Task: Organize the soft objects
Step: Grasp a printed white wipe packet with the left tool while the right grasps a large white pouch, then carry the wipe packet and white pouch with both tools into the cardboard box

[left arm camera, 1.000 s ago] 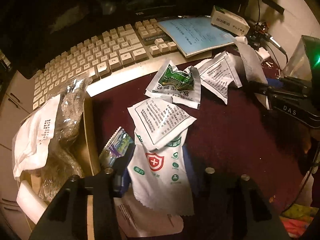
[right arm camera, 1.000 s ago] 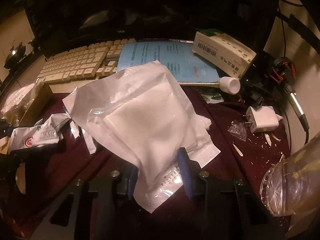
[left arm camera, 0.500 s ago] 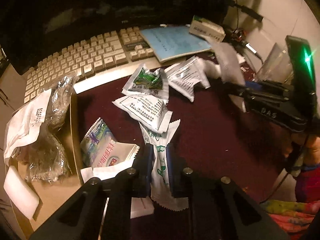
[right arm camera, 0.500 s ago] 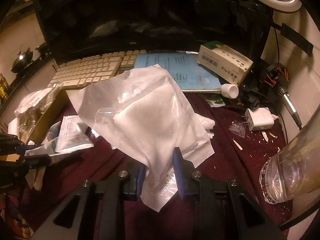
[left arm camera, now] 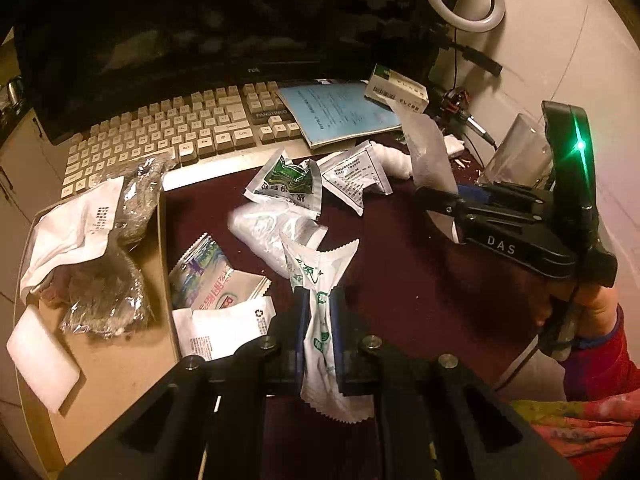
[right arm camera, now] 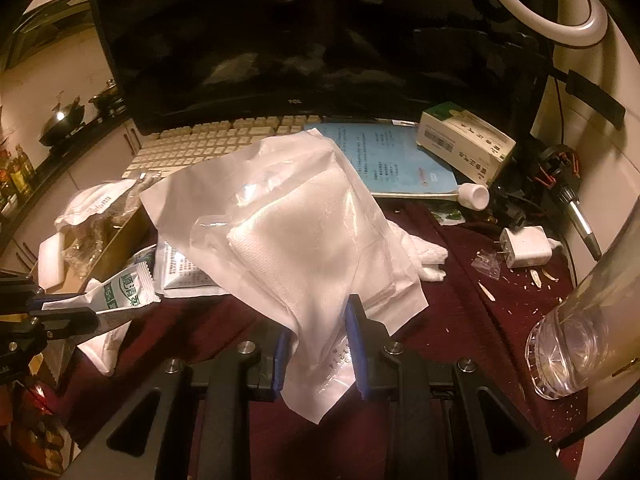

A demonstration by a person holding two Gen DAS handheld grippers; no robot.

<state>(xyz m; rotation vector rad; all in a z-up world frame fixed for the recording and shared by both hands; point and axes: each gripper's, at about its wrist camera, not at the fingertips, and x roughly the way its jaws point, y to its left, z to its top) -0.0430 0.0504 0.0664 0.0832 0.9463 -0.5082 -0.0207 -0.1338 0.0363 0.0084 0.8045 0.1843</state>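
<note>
The left tool [left arm camera: 319,322] has just clamped a green-printed sachet [left arm camera: 320,280] and lifted it, while the right tool [right arm camera: 319,354] grips a gauze pack [right arm camera: 304,236], both ready for binning.

A: Where does the left wrist view look from?
B: Close above the dark red table [left arm camera: 400,280], angled down toward the keyboard [left arm camera: 180,136].
A: And the right wrist view?
B: Also close, facing the monitor [right arm camera: 304,40]. Both share the keyboard [right arm camera: 208,140] and blue booklet [right arm camera: 396,156].
</note>
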